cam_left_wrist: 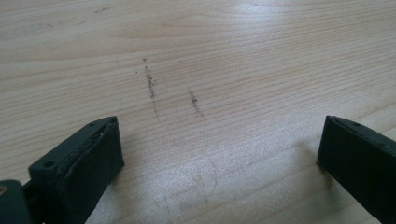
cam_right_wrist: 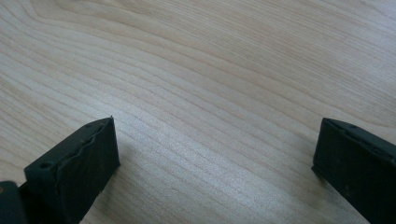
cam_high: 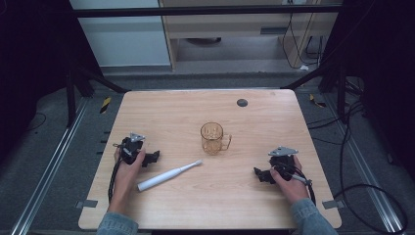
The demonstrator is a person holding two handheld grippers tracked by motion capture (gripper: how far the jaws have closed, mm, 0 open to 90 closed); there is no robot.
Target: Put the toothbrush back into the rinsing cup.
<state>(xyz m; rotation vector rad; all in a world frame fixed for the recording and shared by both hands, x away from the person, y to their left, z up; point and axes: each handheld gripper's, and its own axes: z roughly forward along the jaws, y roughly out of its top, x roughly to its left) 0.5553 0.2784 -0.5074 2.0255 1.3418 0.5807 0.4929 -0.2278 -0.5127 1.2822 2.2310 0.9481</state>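
Both tongs rested on the wooden counter (cam_high: 254, 196), one at each side, each held by a hand of the person whose denim sleeves came in from the near edge. The left tongs (cam_high: 150, 158) lay at the left side, jaws pointing toward the middle; seen along their own jaws, the two black pads stood wide apart with bare wood and a few dark scuff marks (cam_left_wrist: 150, 84) between them. The right tongs (cam_high: 260, 175) lay at the right side, jaws also turned inward and likewise spread wide over bare wood grain, nothing gripped.

A white electric toothbrush (cam_high: 169, 175) lay flat on the counter between the two tongs, nearer the left ones, just beside them but not touching. Its handle end pointed to the near left, its brush head toward the far right. An amber transparent mug (cam_high: 213, 138) stood upright beyond the brush head, handle to the right, apart from both tongs. A small dark round disc (cam_high: 242, 103) sat near the counter's far edge.
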